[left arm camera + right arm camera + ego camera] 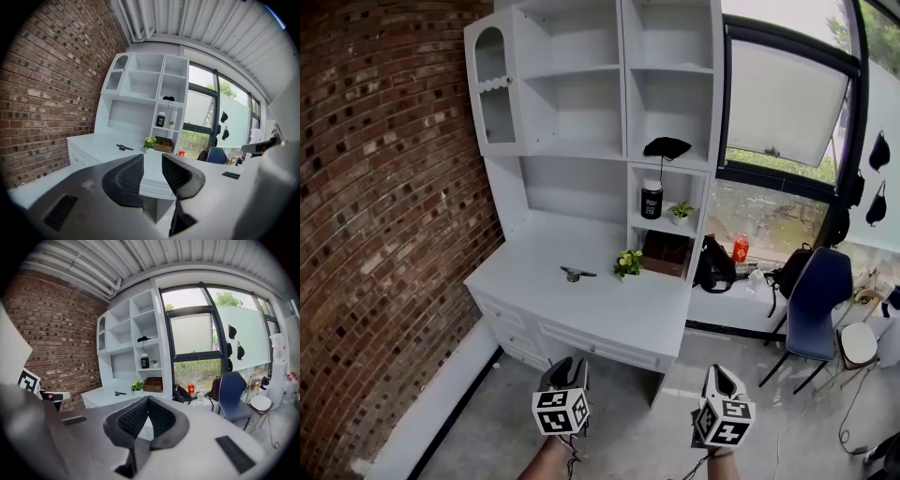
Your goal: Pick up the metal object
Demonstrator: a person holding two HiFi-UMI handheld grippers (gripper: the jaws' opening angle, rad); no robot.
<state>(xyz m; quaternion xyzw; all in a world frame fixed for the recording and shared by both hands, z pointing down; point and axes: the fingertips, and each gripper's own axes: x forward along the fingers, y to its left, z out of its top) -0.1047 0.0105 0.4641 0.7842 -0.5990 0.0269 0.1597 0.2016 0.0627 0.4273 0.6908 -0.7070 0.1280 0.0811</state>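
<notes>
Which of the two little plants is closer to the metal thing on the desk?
The yellow-green plant on the desk top, just right of the metal object; the other plant sits up on a shelf beside a black jar.

Lit brightly and evenly by daylight from the window (787, 103), washed out at the glass. Shadowed softly. Bent by fisheye and blackened at corners in both gripper views.

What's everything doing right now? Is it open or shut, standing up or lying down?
left gripper: jaws apart, nothing between them.
right gripper: jaws shut, empty.
metal object: lying on the desk, untouched.
desk drawers: shut.
potted plant: upright on the desk.
black jar: upright.
blue chair: upright, nobody on it.
</notes>
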